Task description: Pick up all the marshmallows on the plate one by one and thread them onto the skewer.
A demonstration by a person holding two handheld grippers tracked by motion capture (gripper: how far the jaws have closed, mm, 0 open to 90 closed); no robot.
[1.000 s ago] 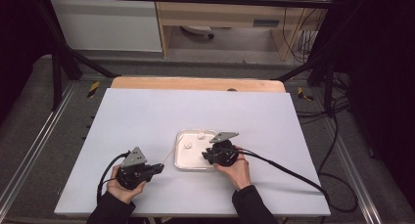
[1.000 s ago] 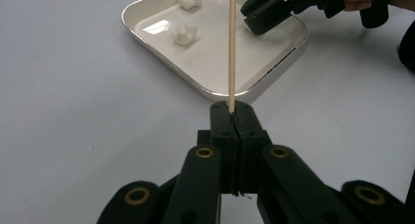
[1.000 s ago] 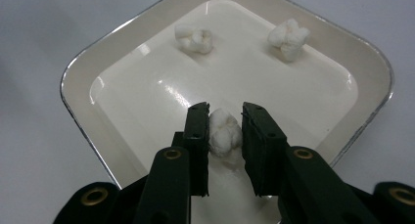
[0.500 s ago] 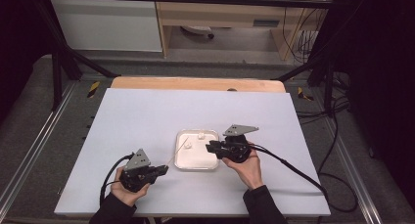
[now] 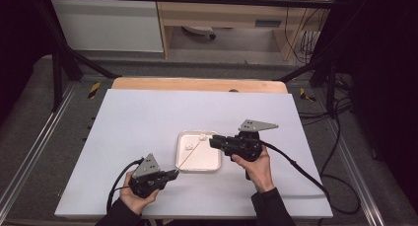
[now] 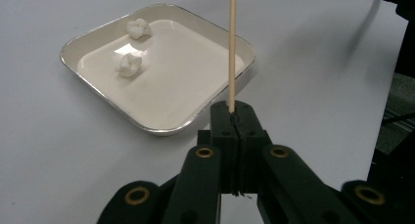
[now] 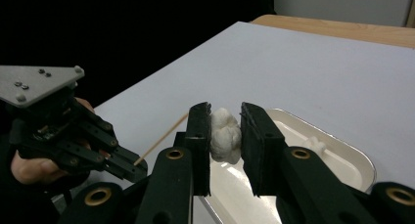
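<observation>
**Skewer and white lump held over the tray**

A white lump (image 7: 224, 135) is sitting pinched between the right gripper's (image 7: 225, 131) jaws, above the near part of the white square tray (image 5: 213, 166). The left gripper (image 6: 234, 117) is clamping a thin wooden skewer (image 6: 232, 48), which is slanting across the tray toward the right gripper. Two more white lumps (image 6: 130, 65) are lying in the tray's far part. The tray is resting on the white table (image 5: 148, 117).

High view. A white square tray (image 5: 199, 159) lies on the white desk (image 5: 148, 122) and holds two small white pieces (image 5: 189, 147). The left gripper (image 5: 170, 174), near the tray's front left corner, holds a thin wooden skewer (image 5: 190, 154) slanting over the tray. The right gripper (image 5: 213, 141) sits at the tray's right edge.
</observation>
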